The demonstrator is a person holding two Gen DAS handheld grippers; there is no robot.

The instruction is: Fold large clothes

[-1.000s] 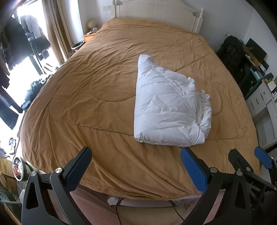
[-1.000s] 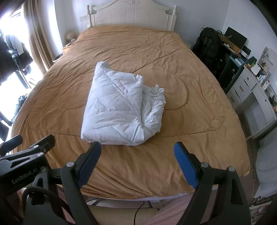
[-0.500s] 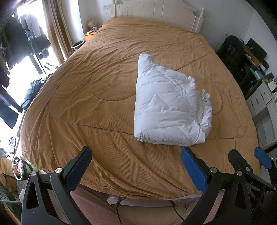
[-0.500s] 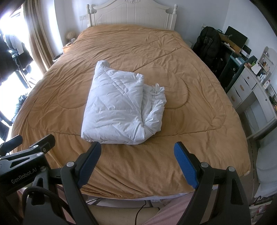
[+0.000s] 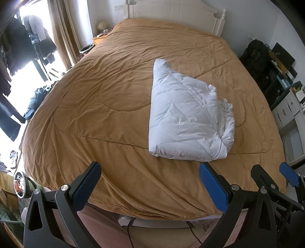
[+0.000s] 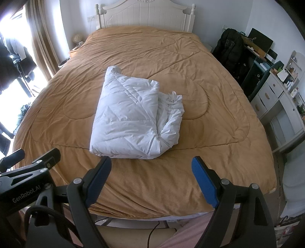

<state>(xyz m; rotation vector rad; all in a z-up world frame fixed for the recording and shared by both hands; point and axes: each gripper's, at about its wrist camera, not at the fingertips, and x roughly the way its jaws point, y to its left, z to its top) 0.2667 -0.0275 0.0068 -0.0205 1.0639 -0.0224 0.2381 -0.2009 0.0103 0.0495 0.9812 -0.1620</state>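
A white quilted padded garment [image 5: 186, 118] [image 6: 133, 120] lies folded into a thick bundle on the tan bedspread [image 5: 95, 106] [image 6: 209, 114], its bunched loose end on the right side. My left gripper [image 5: 148, 171] hangs open above the foot of the bed, short of the bundle and to its left, with nothing between its blue pads. My right gripper [image 6: 151, 167] is open too, held just before the bundle's near edge without touching it. The right gripper's blue-tipped fingers [image 5: 287, 171] show at the right of the left wrist view.
A white headboard [image 6: 144, 15] stands at the far end. Right of the bed are a black bag [image 6: 230, 47], a desk and white drawers [image 6: 276, 99]. Curtains [image 5: 61, 32] and hanging dark clothes [image 5: 11, 49] fill the left. A person's pink-clad legs [image 6: 190, 234] show at the bed's foot.
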